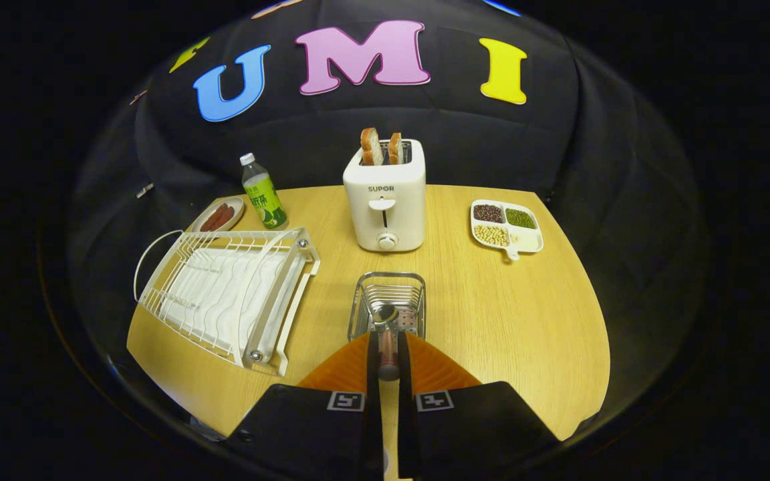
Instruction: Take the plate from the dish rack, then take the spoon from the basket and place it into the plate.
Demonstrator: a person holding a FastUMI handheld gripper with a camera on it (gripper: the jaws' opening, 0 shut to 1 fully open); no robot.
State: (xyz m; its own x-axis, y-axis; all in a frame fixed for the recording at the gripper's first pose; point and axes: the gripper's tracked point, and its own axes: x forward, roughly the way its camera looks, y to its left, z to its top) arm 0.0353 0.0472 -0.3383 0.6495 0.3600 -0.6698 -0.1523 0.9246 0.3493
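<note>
While tool [388,347] pinches wooden-handled spoon [386,334], wire basket [387,304] just ahead.

- table [492,307]: pale yellow wood grain
- toaster [385,200]: cream white, two golden-brown bread slices [380,147] in it
- rack [224,294]: white wire over a white tray
- basket [388,300]: shiny silver wire
- spoon [387,341]: reddish-brown handle, silvery bowl
- bottle [263,194]: green label, white cap
- divided dish [506,227]: white, with dark red, green and pale yellow beans
- small dish [219,215]: pale, with red-brown sausages
</note>
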